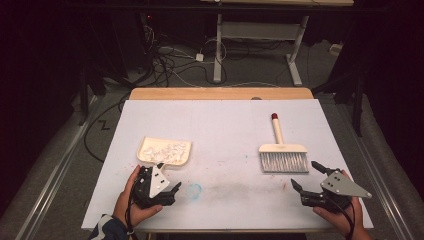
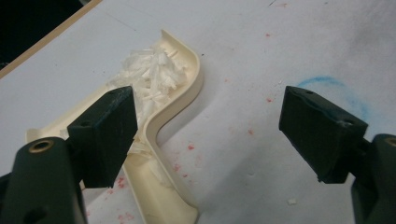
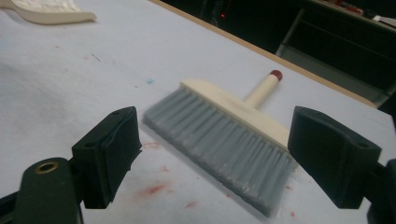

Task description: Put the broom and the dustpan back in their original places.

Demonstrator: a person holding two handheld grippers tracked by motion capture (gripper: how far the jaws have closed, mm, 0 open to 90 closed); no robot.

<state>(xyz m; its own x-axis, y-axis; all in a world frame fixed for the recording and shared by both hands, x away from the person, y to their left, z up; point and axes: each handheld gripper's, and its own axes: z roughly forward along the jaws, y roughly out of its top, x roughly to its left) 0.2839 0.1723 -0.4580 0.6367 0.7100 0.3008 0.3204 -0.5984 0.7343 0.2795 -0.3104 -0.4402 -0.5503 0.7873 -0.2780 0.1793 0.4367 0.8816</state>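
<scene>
A cream dustpan (image 1: 165,151) holding white shreds (image 1: 167,149) lies left of centre on the white table. My left gripper (image 1: 169,176) stands open just in front of it. In the left gripper view the pan's curved wall (image 2: 175,105) runs by the left jaw, apart from both, and the shreds (image 2: 154,74) are heaped inside. At the right lies a brush (image 1: 282,150) with grey bristles, a cream handle and a red tip. My right gripper (image 1: 307,176) is open just in front of the bristles (image 3: 224,140), which lie between and beyond its jaws, untouched.
A white sheet (image 1: 220,120) covers the table, with a wooden strip (image 1: 220,93) along the far edge. A blue ring mark (image 1: 195,190) and faint red specks stain the sheet near the front. Cables and desk legs (image 1: 218,50) stand on the floor beyond.
</scene>
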